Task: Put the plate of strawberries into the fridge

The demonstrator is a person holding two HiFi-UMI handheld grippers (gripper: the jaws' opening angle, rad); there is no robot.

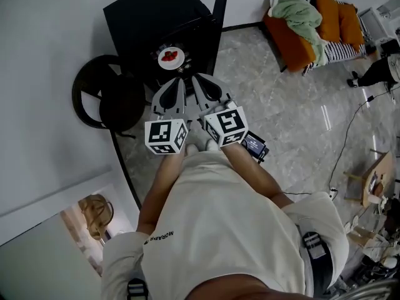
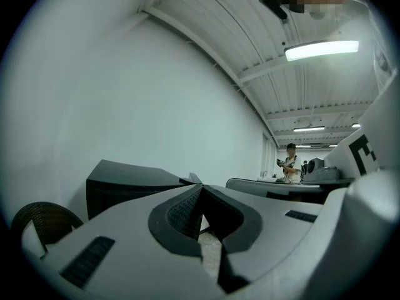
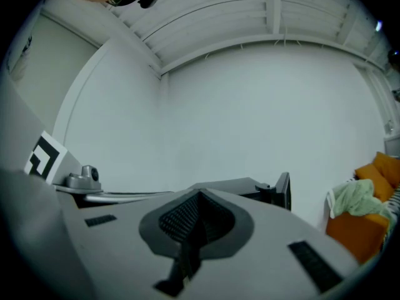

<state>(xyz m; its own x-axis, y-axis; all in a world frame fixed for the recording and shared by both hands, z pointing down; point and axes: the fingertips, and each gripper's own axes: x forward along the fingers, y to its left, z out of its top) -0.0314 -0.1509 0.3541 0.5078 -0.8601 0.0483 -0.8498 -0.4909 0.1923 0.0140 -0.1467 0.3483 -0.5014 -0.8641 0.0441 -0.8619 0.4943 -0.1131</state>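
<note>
A white plate of strawberries [image 1: 170, 57] shows in the dark front of the black fridge [image 1: 156, 11]; I cannot tell whether it rests on a shelf inside. The fridge door [image 1: 220, 2] stands open at the right, seen edge-on, and it also shows as a door [image 3: 284, 192] in the right gripper view. My left gripper [image 1: 180, 80] and right gripper [image 1: 195, 77] hang side by side just in front of the plate, apart from it. Both are shut with nothing between the jaws. In the gripper views the left gripper [image 2: 201, 187] and right gripper [image 3: 200, 194] point at the fridge [image 2: 125, 180].
A dark wicker chair [image 1: 106, 99] stands left of the fridge against the white wall. An orange sofa [image 1: 300, 39] with a green blanket is at the back right. A black device [image 1: 255, 145] lies on the floor by my feet. A person [image 2: 290, 164] stands far off.
</note>
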